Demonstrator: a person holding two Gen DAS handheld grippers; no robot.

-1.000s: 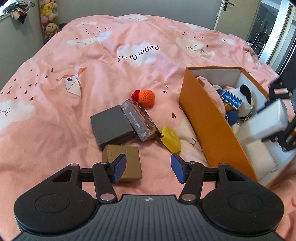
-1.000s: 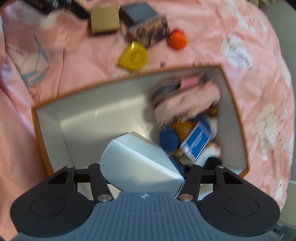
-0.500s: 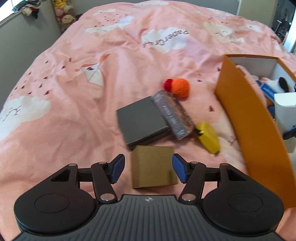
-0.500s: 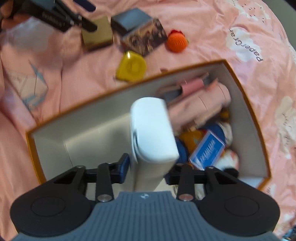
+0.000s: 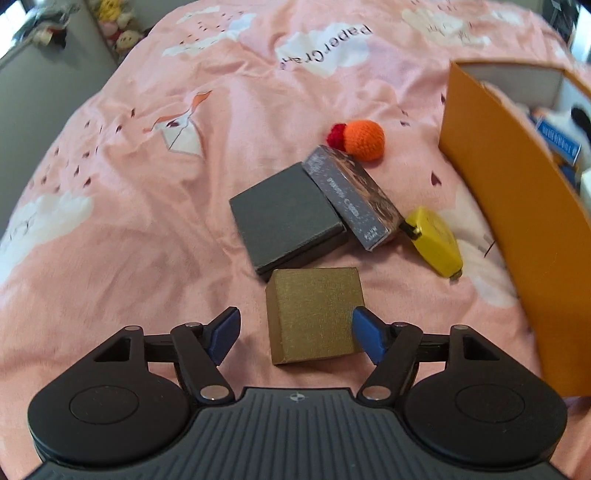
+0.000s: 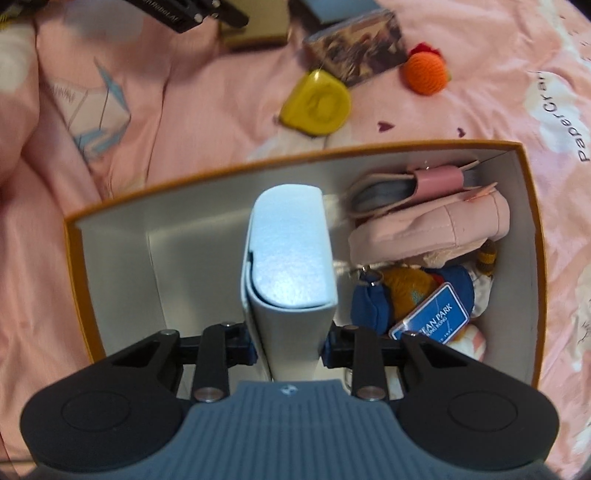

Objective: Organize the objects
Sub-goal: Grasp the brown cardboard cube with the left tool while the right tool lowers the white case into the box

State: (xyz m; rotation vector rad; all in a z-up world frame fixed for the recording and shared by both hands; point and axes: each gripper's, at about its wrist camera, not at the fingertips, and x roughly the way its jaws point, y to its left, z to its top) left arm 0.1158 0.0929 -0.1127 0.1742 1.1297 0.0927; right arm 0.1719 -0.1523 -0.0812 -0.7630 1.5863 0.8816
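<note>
Pink bedspread (image 5: pixel 155 206) with white cloud prints, small dark hearts and a paper-crane drawing; printed lettering reads "PaperCra…", last letters unclear. Soft toys (image 5: pixel 118 22) sit blurred at the far left corner of the room.

Loose items on the bedspread, left wrist view:
- gold-brown box (image 5: pixel 314 314), lying between the fingers of the left gripper (image 5: pixel 293 334); jaws wide, right blue pad at the box's corner, left pad clear of it.
- dark grey box (image 5: pixel 284 218), just behind the gold-brown box, nearly touching it.
- patterned carton (image 5: pixel 354 201), leaning on the grey box's right edge; side lettering too blurred to read.
- yellow tape measure (image 5: pixel 436 245), touching the carton's near end.
- orange crochet ball (image 5: pixel 364 140) with a red tuft, just beyond the carton.

Orange storage box (image 6: pixel 74 266), white inside, stands at the right of these items. Contents at its right end: pink pouch (image 6: pixel 436 225), blue plush piece (image 6: pixel 369 306), blue tag (image 6: pixel 432 317) reading "…EAN PARK".

White case (image 6: pixel 288 266), upright, clamped at its lower sides by the right gripper (image 6: pixel 288 349), held over the orange storage box's empty left-middle part, beside the pouch.
</note>
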